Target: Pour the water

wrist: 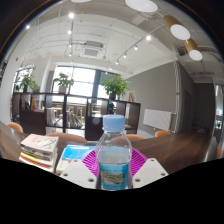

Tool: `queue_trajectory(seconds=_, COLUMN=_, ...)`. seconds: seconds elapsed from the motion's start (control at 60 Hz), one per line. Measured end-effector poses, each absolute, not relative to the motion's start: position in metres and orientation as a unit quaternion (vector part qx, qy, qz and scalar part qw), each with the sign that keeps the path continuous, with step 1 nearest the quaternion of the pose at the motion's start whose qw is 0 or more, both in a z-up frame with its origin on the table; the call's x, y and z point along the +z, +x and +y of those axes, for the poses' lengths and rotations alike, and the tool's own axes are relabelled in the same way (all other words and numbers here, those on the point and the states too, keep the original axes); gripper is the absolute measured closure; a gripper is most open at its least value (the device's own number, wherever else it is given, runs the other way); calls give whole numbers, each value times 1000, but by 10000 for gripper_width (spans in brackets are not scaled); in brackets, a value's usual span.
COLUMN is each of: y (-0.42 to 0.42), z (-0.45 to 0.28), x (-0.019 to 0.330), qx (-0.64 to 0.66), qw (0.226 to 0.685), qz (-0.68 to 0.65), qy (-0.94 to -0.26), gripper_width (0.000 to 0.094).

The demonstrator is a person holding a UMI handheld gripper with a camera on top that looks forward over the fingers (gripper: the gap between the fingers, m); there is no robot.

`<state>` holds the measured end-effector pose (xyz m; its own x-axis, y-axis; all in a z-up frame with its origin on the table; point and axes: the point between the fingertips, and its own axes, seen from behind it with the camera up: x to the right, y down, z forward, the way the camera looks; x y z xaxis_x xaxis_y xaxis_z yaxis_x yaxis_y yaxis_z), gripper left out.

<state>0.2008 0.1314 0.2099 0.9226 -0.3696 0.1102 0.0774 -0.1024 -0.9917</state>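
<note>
A: Standing upright between the fingers, the water bottle [114,155] is being pinched by the gripper [113,166]; both pink pads [90,160] are being pressed to its sides. Long axis vertical, blue cap [115,123] uppermost.

B: Label?

A: A blue band is being shown, but no writing is being made out. No receiving vessel is being seen.

B: Surroundings?

A: Books [40,149] are lying beside it on the wooden table [185,150]; potted plants [116,87] beyond.
</note>
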Motion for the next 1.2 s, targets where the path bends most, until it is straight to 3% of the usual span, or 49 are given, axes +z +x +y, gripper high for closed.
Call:
queue_trajectory(seconds=0.417, y=272, z=137, x=76, qx=-143, qw=602, qz=134, qy=-774, gripper_width=572)
queue_trajectory(seconds=0.45, y=275, z=139, x=86, qx=-136, qw=624, qz=141, qy=-757, gripper_width=582)
queue_trajectory(seconds=0.6, y=275, z=134, x=85, qx=-118, qw=629, qz=141, qy=-755, gripper_width=581)
queue_trajectory(seconds=0.75, y=269, z=137, x=81, qx=-109, qw=621, qz=131, qy=-765, gripper_width=446)
queue_trajectory(seconds=0.867, y=254, z=124, x=70, qx=-77, qw=601, qz=114, qy=-787, gripper_width=204)
queue_trajectory(seconds=1.017, y=236, z=81, x=66, qx=-63, qw=592, qz=101, qy=-797, gripper_width=129)
queue_trajectory(seconds=1.2, y=190, z=17, x=63, qx=-50, qw=579, qz=84, qy=-809, gripper_width=111)
